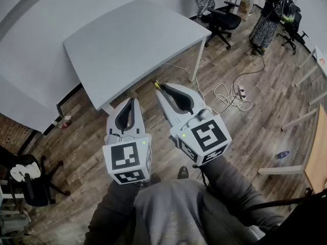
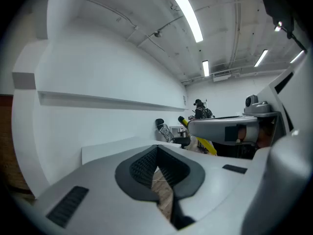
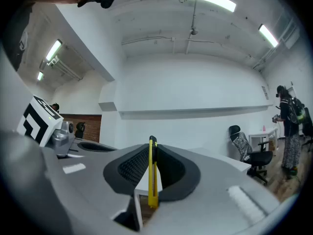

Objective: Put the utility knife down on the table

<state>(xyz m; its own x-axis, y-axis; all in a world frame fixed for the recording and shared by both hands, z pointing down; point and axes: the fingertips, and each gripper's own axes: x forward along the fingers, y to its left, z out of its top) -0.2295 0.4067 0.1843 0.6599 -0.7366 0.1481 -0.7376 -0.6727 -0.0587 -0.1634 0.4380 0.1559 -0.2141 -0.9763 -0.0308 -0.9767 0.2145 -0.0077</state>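
A yellow utility knife (image 3: 152, 173) stands upright between the pads of my right gripper (image 3: 151, 153), which is shut on it. In the head view its yellow tip (image 1: 156, 84) pokes out past the right gripper (image 1: 159, 89), just short of the white table's (image 1: 133, 40) near edge and above the floor. My left gripper (image 1: 134, 102) hangs beside it to the left, shut with nothing in it. The left gripper view shows its own jaws (image 2: 157, 152) meeting at the tips, with the knife (image 2: 198, 137) and the right gripper (image 2: 225, 127) off to the right.
The table's white leg (image 1: 195, 60) drops to a wooden floor. White cables and a power strip (image 1: 232, 93) lie on the floor to the right. A black office chair (image 1: 222, 17) and a standing person (image 1: 268, 14) are farther back. Another table edge (image 1: 317, 152) is at the right.
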